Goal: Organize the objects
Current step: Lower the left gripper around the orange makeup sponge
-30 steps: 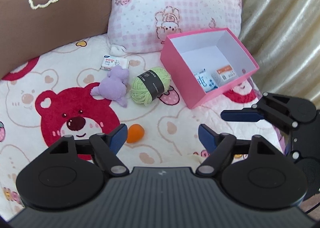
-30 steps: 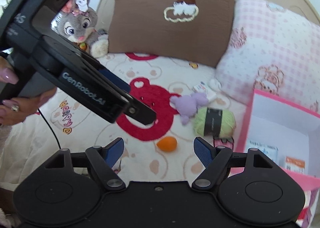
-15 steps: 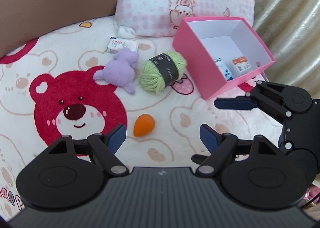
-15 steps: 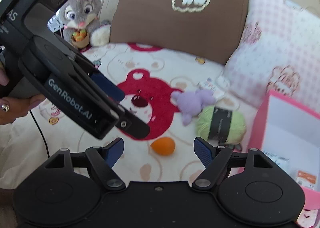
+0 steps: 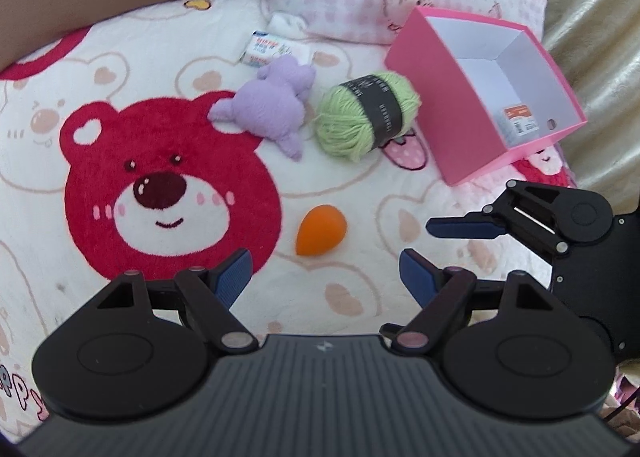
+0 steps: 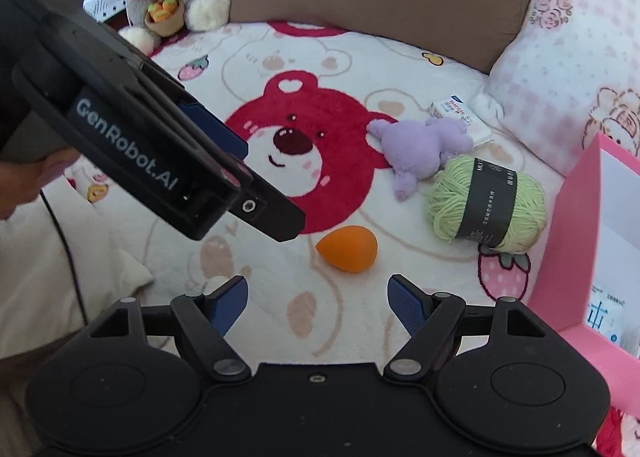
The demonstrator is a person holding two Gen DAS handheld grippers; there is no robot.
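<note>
We hold both hand-held grippers, left (image 5: 323,272) and right (image 6: 316,297), released and empty above the orange egg-shaped sponge (image 6: 347,248), lying on the bear blanket (image 6: 280,69) near the green yarn ball (image 6: 486,203).

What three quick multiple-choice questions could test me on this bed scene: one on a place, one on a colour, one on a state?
1. Where does the orange egg-shaped sponge lie?
A. in the box
B. on the blanket
C. on a pillow

2. What colour is the yarn ball?
A. light green
B. blue
C. red

3. How is the open pink cardboard box?
A. lidded
B. flattened
C. open

Answers: 1 B, it lies on the bear-print blanket; 2 A, green strands under a dark band; 3 C, its white inside shows.
</note>
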